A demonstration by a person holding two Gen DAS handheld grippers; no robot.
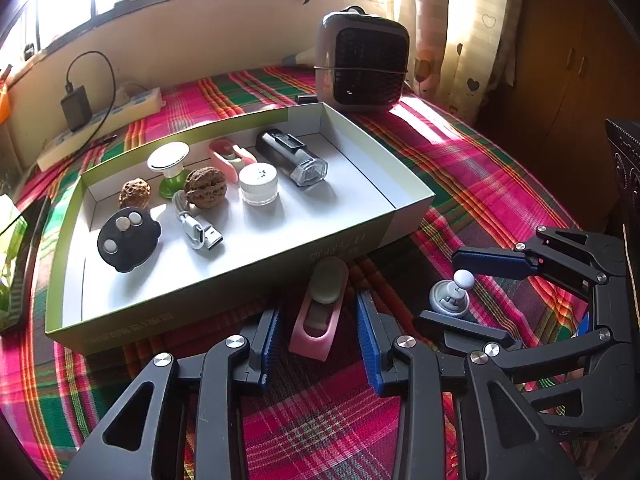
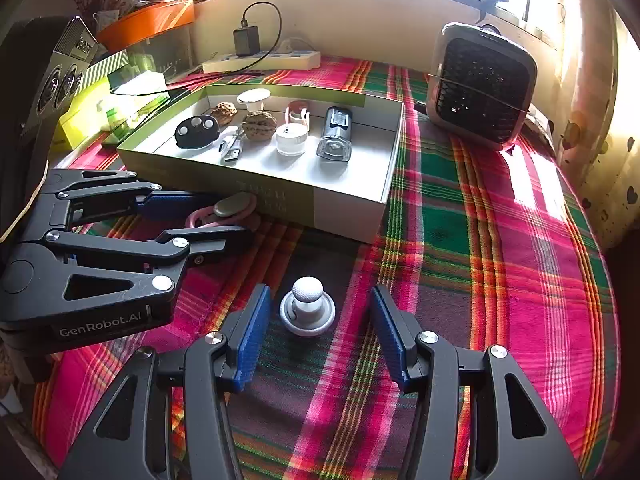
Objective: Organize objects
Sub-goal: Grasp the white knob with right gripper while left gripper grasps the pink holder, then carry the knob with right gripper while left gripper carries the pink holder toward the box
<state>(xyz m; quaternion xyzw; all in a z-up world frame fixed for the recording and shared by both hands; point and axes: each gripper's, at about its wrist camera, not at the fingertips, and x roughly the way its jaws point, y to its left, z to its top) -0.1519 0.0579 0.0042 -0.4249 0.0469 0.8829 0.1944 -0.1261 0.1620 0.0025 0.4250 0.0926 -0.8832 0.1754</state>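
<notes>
Your left gripper (image 1: 318, 344): matte black plastic linkage arms with triangular cut-outs, round silver screw heads at each pivot. Fingers carry ribbed blue pads (image 1: 369, 348) on their inner faces. On the side of its body, seen from the right wrist camera, white lettering reads "GenRobot.AI" (image 2: 100, 326).

Your right gripper (image 2: 316, 336): same build, black arms, silver screws, ribbed blue pads (image 2: 252, 336). A thin pale cord runs along each gripper's body at the frame edges.
</notes>
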